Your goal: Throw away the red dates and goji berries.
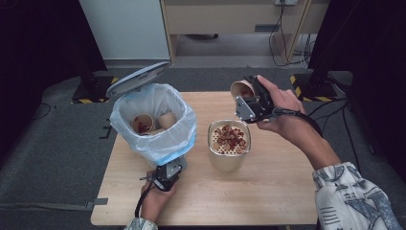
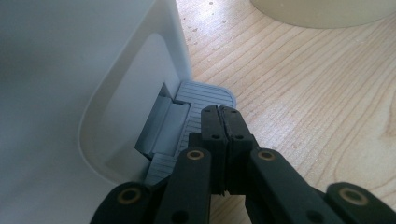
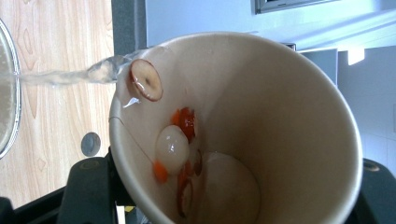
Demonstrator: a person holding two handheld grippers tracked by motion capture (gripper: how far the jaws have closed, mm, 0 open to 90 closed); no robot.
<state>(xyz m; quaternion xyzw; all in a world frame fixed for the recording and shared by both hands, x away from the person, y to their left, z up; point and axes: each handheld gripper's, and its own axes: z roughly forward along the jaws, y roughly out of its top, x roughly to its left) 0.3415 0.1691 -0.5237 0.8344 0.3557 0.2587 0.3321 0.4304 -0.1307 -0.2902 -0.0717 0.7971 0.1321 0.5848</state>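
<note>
Liquid streams from the paper cup (image 3: 261,135) your right tongs (image 1: 252,103) pinch, tipped over the strainer bowl (image 1: 229,139), while your left tongs (image 2: 223,116), pressed together, rest on the bin's pedal (image 2: 201,95).

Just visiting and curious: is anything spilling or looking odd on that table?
Nothing is spilled on the table. The right gripper tips a paper cup on purpose; liquid streams from its rim toward the strainer bowl. A red slice clings at the lip. The left gripper, shut, presses the bin's pedal.

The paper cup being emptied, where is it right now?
In the high view the paper cup is right of centre, tipped in the right gripper, above the strainer pot.
</note>
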